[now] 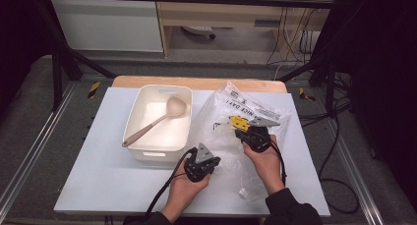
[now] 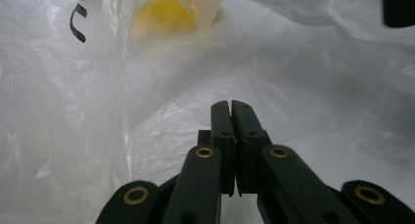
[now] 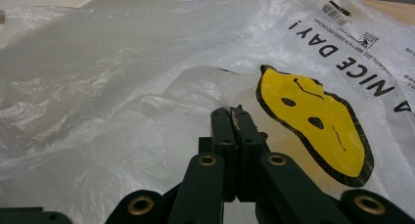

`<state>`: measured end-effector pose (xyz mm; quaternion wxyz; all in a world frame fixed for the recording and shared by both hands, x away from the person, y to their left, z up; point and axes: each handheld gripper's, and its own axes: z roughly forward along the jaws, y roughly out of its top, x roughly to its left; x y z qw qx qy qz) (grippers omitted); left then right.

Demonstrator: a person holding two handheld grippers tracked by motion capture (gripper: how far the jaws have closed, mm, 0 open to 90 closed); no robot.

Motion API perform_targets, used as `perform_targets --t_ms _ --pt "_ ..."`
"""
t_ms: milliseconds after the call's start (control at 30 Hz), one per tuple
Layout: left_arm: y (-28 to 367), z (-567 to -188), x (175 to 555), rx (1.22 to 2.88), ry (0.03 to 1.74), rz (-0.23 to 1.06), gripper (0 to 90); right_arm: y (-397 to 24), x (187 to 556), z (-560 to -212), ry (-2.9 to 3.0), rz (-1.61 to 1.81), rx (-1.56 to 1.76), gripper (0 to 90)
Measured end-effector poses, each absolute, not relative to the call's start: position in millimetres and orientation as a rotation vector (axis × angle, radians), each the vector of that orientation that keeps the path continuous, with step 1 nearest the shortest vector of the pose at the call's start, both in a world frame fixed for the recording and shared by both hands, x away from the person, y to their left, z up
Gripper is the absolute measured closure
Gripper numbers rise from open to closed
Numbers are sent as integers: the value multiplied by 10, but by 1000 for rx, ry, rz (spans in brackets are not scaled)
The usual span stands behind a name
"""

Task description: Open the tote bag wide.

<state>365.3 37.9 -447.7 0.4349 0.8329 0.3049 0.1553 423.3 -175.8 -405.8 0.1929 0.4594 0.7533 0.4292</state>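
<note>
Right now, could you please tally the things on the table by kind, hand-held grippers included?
Plastic bag: 1
White bin: 1
Ladle: 1
Grippers, left gripper and right gripper: 2
Total: 5

The high view looks forward and down from above the person's side onto the whole desk (image 1: 98, 185), far enough off to take in the floor and shelving beyond. The left gripper view rides low on the left tool (image 1: 210, 162) and looks along its jaws from very close, straight at the plastic bag (image 2: 303, 87). The right gripper view rides on the right tool (image 1: 244, 132) and faces across the same bag (image 3: 98, 77) — equally near, at a shallow angle, with the far desk edge showing at the top. All three views share the bag (image 1: 231, 112) — its yellow face print (image 3: 318, 121) appears in each.
</note>
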Motion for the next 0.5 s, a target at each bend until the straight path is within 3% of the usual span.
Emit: perform_targets --t_ms 500 --pt "344 -4574 4005 2092 785 395 900 -1892 4038 -4019 2084 1175 1314 900"
